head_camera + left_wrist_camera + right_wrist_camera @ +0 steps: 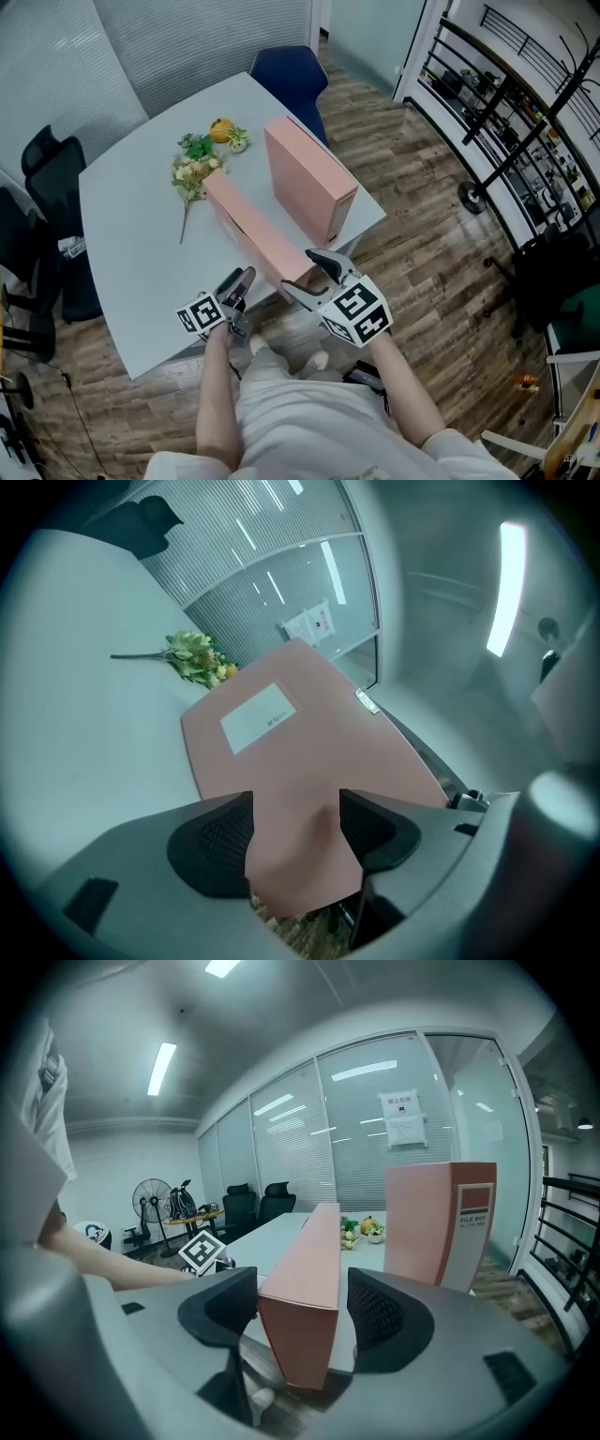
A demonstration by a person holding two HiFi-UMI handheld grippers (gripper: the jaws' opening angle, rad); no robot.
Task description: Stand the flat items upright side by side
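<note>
While far box (314, 183) is standing upright on table (131, 234), we are working near box (248, 220), lying on long edge over table's front: left gripper (239, 279) pinching its corner, right gripper (314, 274) gaping round its end. 1 of 2 done.

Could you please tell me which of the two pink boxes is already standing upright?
The far box, standing tall by the right edge of the table. The near box lies low and long, its end between the right gripper's jaws.
</note>
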